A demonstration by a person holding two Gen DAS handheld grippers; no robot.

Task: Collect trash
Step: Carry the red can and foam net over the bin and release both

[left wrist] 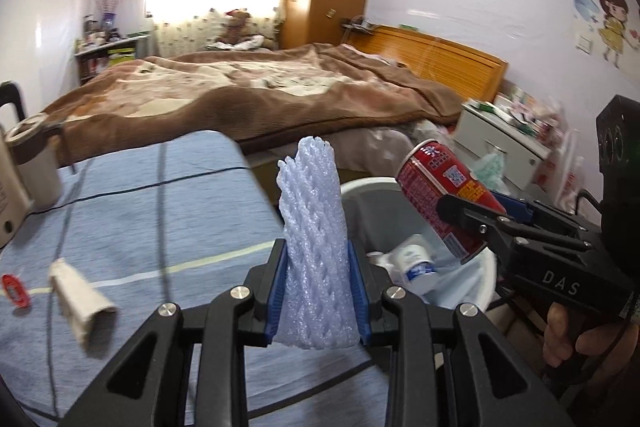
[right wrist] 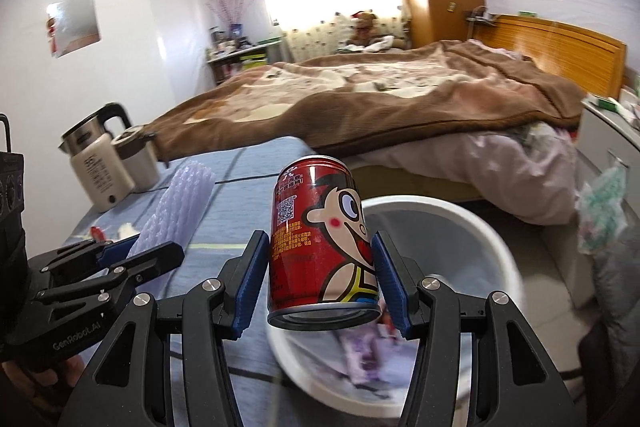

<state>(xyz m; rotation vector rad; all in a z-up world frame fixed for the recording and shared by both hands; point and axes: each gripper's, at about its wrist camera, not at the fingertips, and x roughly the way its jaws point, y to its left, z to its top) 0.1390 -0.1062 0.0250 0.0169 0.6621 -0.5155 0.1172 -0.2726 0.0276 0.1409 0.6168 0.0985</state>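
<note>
Here, in the left wrist view, the left gripper (left wrist: 318, 291) has its jaws clamped on a pale blue foam net sleeve (left wrist: 314, 247), which stands upright between the blue pads. Behind the sleeve and a little to the right sits a white trash bin (left wrist: 482, 291) with a crumpled white bottle (left wrist: 416, 263) and other scraps inside. The right gripper (left wrist: 480, 211) reaches in from the right edge, held by a hand (left wrist: 580, 331), and grips a red drink can (left wrist: 444, 199) tilted above the bin. On the blue checked tabletop (left wrist: 140, 203) at left lie a folded beige scrap (left wrist: 78, 293) and a small red wrapper (left wrist: 16, 289).

In the right wrist view, the right gripper (right wrist: 322, 279) holds the red drink can (right wrist: 320, 243) by its sides, jaws closed on it, just over the near rim of the white trash bin (right wrist: 500, 247). The left gripper (right wrist: 132, 251) with the foam net sleeve (right wrist: 176, 211) shows at left, and a kettle (right wrist: 96, 167) stands farther back on the tabletop (right wrist: 240, 167).
</note>
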